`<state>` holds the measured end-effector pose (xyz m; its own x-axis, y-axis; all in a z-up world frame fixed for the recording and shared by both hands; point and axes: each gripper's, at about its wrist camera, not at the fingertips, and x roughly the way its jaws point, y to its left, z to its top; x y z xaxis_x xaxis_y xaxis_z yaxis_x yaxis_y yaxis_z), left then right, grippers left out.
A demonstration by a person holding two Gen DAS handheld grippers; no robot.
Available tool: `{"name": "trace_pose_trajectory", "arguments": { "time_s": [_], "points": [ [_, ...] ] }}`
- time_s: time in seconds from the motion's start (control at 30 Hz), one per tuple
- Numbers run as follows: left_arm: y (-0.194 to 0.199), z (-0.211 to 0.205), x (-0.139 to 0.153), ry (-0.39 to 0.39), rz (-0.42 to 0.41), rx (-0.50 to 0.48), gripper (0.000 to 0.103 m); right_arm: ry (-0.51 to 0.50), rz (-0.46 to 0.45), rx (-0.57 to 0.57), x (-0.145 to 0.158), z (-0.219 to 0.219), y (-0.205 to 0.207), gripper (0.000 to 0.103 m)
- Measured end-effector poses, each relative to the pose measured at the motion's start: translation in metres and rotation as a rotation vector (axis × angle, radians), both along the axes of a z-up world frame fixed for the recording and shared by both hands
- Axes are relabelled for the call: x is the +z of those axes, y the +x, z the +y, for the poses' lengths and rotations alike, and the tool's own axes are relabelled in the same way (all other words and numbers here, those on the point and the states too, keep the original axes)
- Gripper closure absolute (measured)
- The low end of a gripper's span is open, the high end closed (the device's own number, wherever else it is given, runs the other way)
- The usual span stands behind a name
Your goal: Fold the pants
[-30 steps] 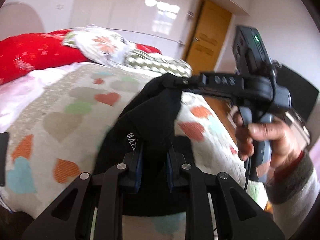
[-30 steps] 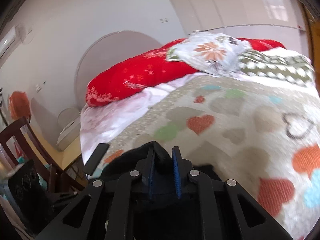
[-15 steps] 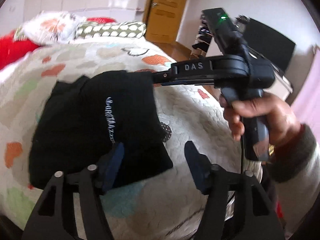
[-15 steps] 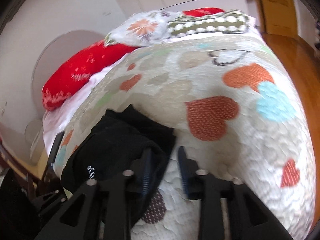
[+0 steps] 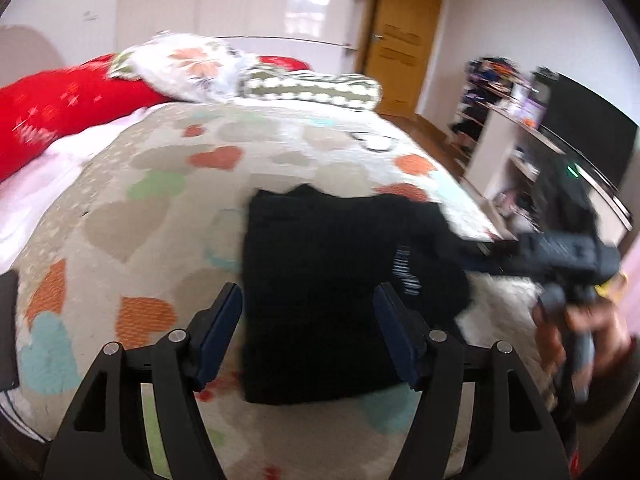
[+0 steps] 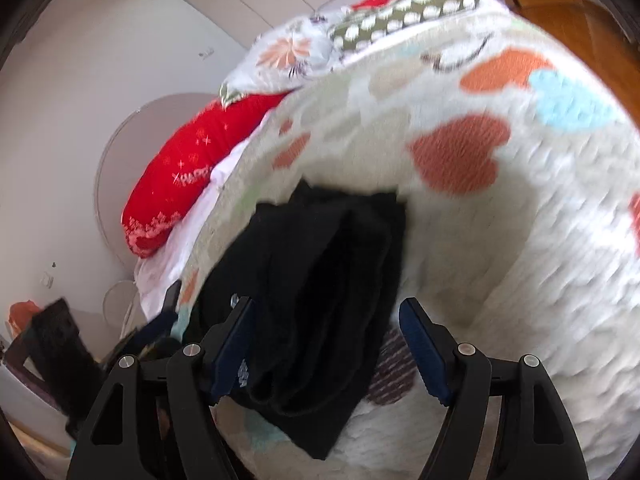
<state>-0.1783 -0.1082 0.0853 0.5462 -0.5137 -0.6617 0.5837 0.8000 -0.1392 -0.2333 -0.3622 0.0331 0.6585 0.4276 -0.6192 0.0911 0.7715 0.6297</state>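
Pants point(image 5: 320, 280) — black folded rectangle on fleecy heart blanket point(image 5: 140, 220) — both tools spread apart.

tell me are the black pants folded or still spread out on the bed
Folded. The black pants lie as a compact, layered rectangle on the heart-print blanket, stacked edges showing in the right wrist view, with both hand-held grippers open and off them.

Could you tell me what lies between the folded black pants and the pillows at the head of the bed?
Only bare heart-print quilt lies between the pants and the pillows, seen in the left wrist view.
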Motion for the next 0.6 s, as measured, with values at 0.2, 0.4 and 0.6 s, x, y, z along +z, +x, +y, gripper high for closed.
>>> {"name": "trace_pose_trajectory", "arguments": {
  "time_s": [0.2,0.4,0.6],
  "points": [
    [0.011,-0.002,-0.017,0.003,0.081,0.007,0.035,-0.124,-0.110,0.077,0.022,0.028,-0.013,0.089],
    [-0.003,-0.011,-0.018,-0.001,0.068,-0.052,0.029,-0.189,-0.049,0.077,0.016,0.020,-0.031,0.089],
    [-0.001,-0.016,-0.030,0.031,0.102,-0.052,0.028,-0.158,0.000,-0.010,0.002,0.003,-0.034,0.068]
  ]
}}
